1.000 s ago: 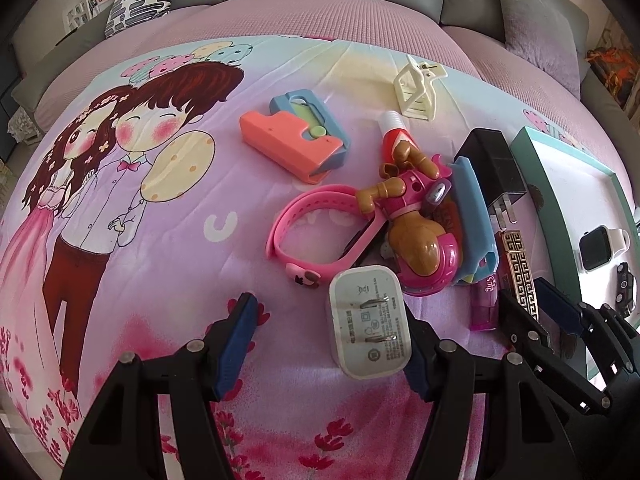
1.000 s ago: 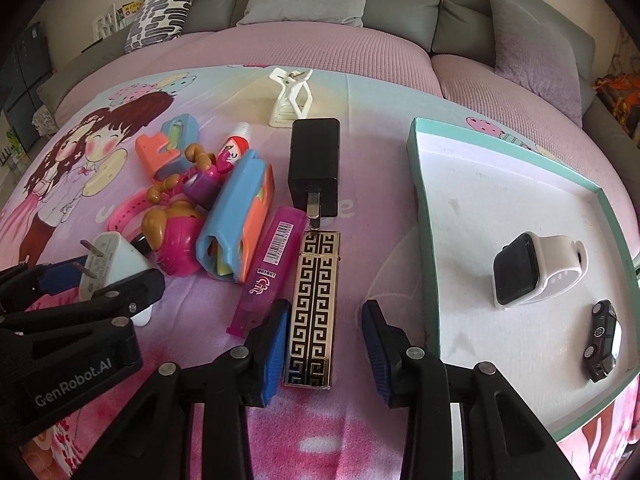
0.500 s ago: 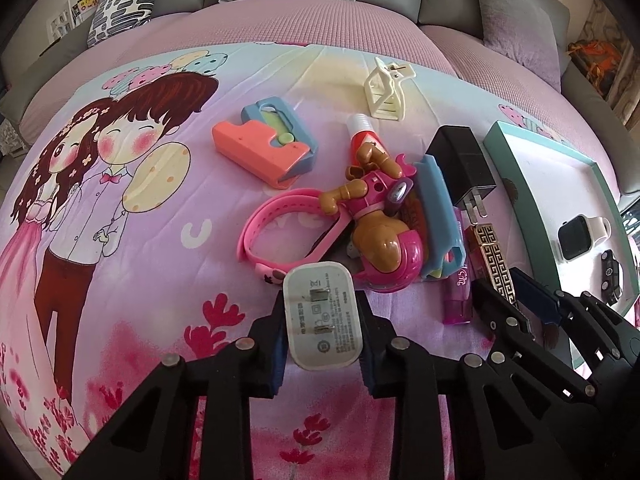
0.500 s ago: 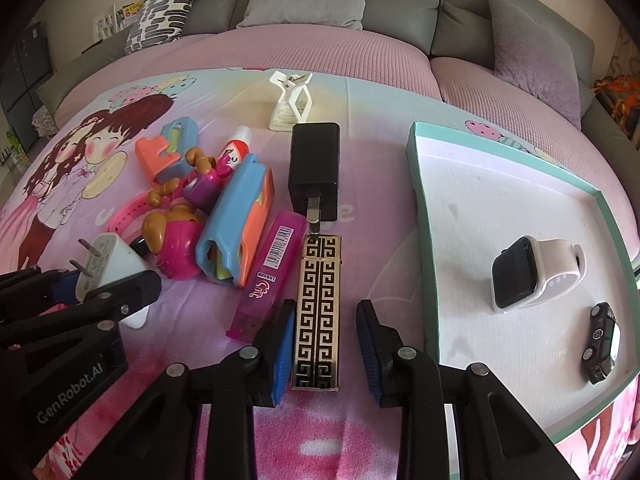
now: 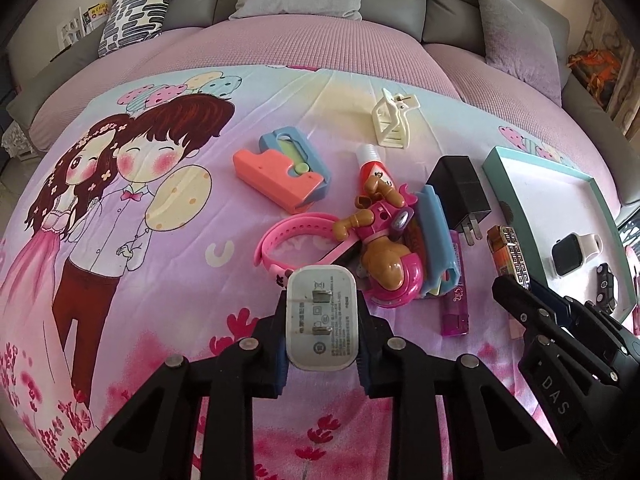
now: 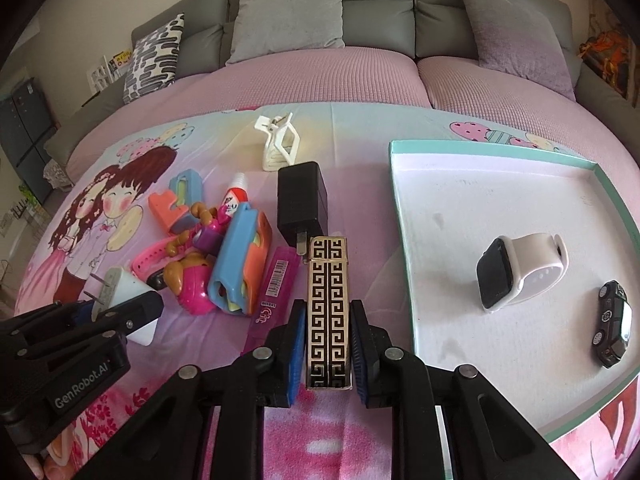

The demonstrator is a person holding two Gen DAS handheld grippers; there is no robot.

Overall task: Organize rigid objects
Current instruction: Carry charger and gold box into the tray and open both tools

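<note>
Gripping white charger (image 5: 322,317) in left gripper (image 5: 322,332), fingers closed on its sides | right gripper (image 6: 328,344) clamping patterned lighter (image 6: 328,312) above the bed, beside teal tray (image 6: 400,216) | risk: smooth lighter is slipping if grip is shallow.

Both wrist views are evenly bright with soft daylight and sharp in the centre. Strong fisheye bending curves the sofa (image 5: 320,8) along the top, and all four corners fall to black vignette. Shadows are faint and short, tucked under the toys. A mild sheen sits on the white tray (image 6: 520,208) floor; the far right edge is smeared.
</note>
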